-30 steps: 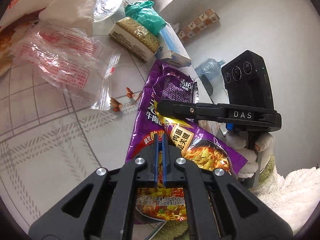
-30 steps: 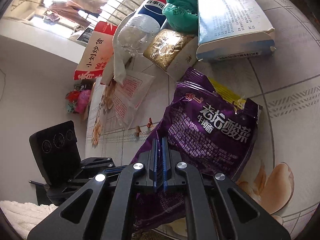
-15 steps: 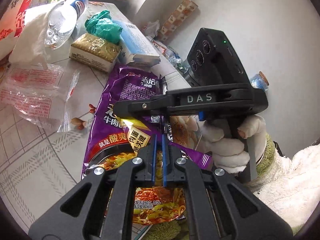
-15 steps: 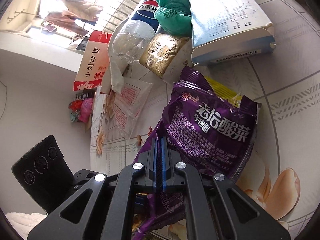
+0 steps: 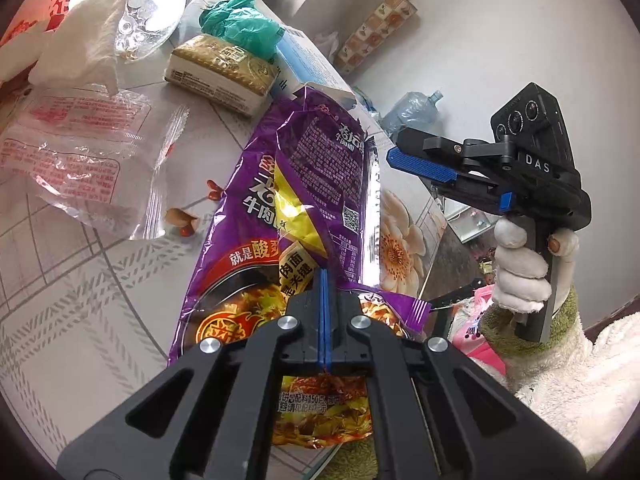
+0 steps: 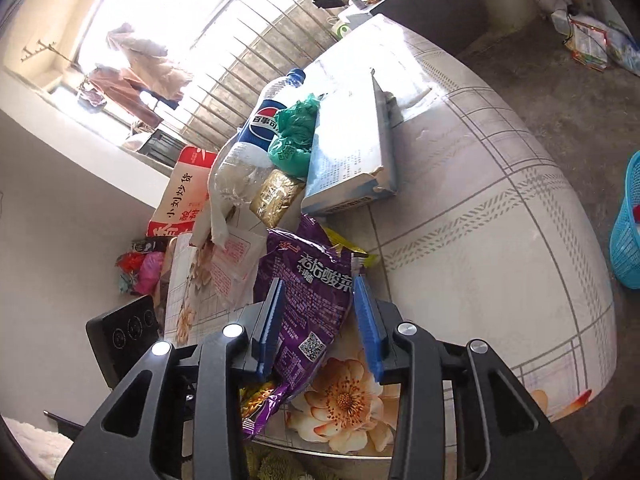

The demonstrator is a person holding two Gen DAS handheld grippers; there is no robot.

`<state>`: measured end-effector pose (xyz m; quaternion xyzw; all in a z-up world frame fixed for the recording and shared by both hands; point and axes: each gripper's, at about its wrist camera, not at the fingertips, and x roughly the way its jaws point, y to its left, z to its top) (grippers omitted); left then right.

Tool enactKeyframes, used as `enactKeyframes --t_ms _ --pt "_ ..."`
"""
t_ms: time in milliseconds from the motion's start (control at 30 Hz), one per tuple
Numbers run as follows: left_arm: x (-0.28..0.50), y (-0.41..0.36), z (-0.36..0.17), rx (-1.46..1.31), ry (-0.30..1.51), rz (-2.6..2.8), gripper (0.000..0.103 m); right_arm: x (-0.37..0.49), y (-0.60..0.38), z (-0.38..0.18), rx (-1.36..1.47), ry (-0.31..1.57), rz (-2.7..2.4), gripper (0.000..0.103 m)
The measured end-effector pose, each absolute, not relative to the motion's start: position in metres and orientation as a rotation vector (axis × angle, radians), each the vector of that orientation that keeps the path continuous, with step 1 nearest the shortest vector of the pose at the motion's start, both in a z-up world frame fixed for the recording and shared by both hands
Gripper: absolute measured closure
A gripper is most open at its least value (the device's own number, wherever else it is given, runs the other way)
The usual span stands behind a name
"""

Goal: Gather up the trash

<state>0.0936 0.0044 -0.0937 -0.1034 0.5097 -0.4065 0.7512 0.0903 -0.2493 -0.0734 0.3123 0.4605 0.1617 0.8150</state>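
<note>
A purple instant-noodle wrapper (image 5: 320, 184) lies crumpled at the table's near edge; it also shows in the right wrist view (image 6: 308, 300). My left gripper (image 5: 325, 280) is shut on the wrapper's lower part. My right gripper (image 6: 318, 312) is open, raised above the wrapper, its blue pads on either side of it in view and apart from it. In the left wrist view the right gripper (image 5: 424, 164) hangs to the right of the wrapper, off the table edge.
On the table (image 6: 460, 240) lie a clear plastic bag (image 5: 80, 152), a Pepsi bottle (image 6: 260, 128), a green bag (image 6: 294, 136), a gold packet (image 5: 220, 68), a blue-white box (image 6: 352, 148) and peanut bits (image 5: 182, 220). A blue basket (image 6: 628, 220) stands on the floor at right.
My right gripper has opened, let go of the purple wrapper and pulled back and up. My left gripper stays shut on the wrapper.
</note>
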Motion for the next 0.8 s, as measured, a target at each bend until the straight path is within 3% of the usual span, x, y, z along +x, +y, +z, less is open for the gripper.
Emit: enactKeyframes --t_ms 433,467,600,800 --pt "0.086 0.005 -0.087 -0.192 1.095 -0.88 0.103 0.108 -0.222 -0.102 0.738 1.014 0.362 0.069" --pt "0.085 0.005 -0.087 -0.199 1.096 -0.879 0.103 0.108 -0.22 -0.101 0.727 1.011 0.342 0.077" --pt "0.085 0.007 -0.088 -0.226 1.098 -0.877 0.103 0.107 -0.223 -0.104 0.764 0.996 0.322 0.089" --pt "0.09 0.011 -0.091 -0.253 1.106 -0.877 0.103 0.088 -0.223 -0.074 0.739 0.859 0.515 0.094"
